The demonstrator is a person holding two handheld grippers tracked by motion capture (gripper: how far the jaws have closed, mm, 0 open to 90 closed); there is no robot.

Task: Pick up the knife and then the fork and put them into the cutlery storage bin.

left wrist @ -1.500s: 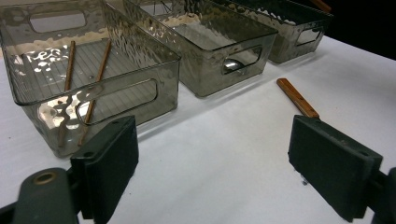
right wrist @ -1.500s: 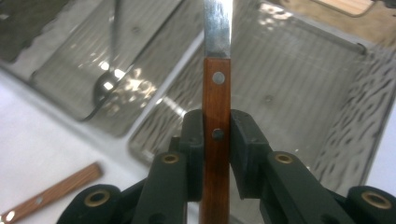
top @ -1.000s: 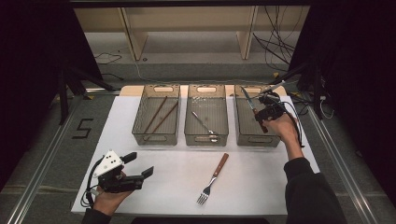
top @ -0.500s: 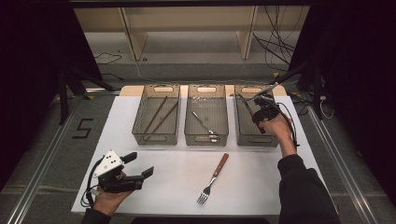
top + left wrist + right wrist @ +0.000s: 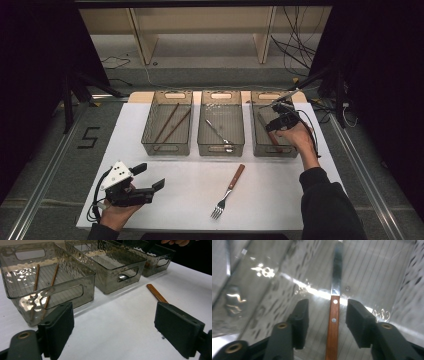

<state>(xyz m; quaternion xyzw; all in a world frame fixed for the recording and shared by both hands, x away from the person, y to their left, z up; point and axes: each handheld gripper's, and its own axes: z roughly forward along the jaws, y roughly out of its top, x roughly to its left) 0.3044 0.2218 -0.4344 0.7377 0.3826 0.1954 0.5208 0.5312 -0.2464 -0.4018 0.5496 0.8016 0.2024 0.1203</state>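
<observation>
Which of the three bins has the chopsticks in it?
The left bin, nearest the left gripper: two brown chopsticks lie in it. The middle bin holds a spoon.

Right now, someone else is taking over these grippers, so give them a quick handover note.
Right gripper: open, over the right bin, jaws either side of the knife lying inside, not clamped.
Left gripper: open, low over the table, holding nothing.
Done: two chopsticks in the left bin, spoon in the middle bin, knife in the right bin.
Left: the fork lies loose on the table, likely next to be binned.
</observation>
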